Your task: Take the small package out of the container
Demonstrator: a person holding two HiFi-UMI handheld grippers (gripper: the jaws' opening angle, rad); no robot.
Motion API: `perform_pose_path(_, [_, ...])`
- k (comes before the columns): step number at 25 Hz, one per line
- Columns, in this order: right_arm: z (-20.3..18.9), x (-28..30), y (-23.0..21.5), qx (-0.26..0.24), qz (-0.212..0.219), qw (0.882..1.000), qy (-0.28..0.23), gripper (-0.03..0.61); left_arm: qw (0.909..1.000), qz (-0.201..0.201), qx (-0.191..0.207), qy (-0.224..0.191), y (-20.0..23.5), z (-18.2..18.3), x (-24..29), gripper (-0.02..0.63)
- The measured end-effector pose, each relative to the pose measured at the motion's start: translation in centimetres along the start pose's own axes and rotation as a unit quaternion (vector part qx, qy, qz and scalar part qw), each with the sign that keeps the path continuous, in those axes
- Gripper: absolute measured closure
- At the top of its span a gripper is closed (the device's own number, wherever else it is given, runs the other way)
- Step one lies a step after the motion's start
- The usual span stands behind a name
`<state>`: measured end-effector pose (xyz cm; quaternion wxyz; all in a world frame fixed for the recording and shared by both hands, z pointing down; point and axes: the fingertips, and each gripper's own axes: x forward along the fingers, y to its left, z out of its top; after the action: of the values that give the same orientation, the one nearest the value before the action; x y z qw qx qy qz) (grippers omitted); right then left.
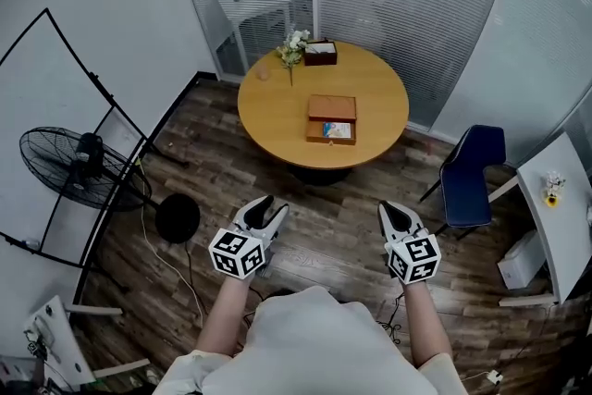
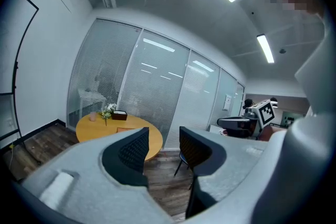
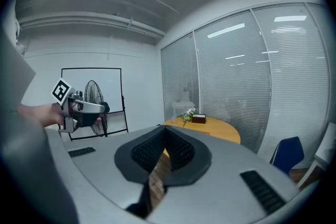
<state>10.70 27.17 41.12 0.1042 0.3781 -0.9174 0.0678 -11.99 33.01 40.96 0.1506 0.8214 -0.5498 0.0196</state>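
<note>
Step in hand: approach, with nothing grasped. The round yellow-brown wooden table stands well apart from the person. An open brown wooden container sits near the tabletop's near edge, with the small blue-and-white package inside. The left gripper has its jaws apart and empty. The right gripper has its jaws together and empty. The next move likely calls for closing the distance and reaching into the container.

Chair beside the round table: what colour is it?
The chair is dark blue; the head view shows it best.

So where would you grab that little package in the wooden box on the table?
Likely from straight above: the small package lies flat in the open wooden box, whose walls block a sideways approach. Pinch across its shorter width.
</note>
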Motion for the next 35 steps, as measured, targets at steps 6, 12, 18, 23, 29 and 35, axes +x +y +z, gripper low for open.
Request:
perform_pose_path(6, [-0.5,0.1,-2.5,-0.004,0.004,1.0,0.002,0.575,0.9998,0.014,-0.011,0.0,-0.6,-0.8,1.9,0.434])
perform_pose_path(12, [-1.0,1.0,-4.7,0.006,-0.001,1.0,0.007,0.575,0.9998,0.008,-0.011,0.015,-0.5,-1.0,4.5,0.434])
perform_pose_path(18, [-1.2,4.0,-6.7,0.012,-0.013,1.0,0.013,0.575,0.9994,0.0,-0.012,0.033,1.8,-1.2,7.9,0.434])
perform_pose_path(23, [-0.7,7.9,-8.5,0.016,-0.028,0.999,0.022,0.575,0.9991,-0.012,-0.014,0.039,4.9,0.1,11.4,0.434])
perform_pose_path(29, [0.6,13.7,-10.5,0.028,-0.048,0.998,0.032,0.575,0.9978,-0.036,-0.015,0.054,9.9,1.9,15.9,0.434])
perform_pose_path(35, [1.2,19.5,-13.1,0.04,-0.074,0.995,0.043,0.575,0.9957,-0.063,-0.012,0.067,15.0,3.4,21.4,0.434])
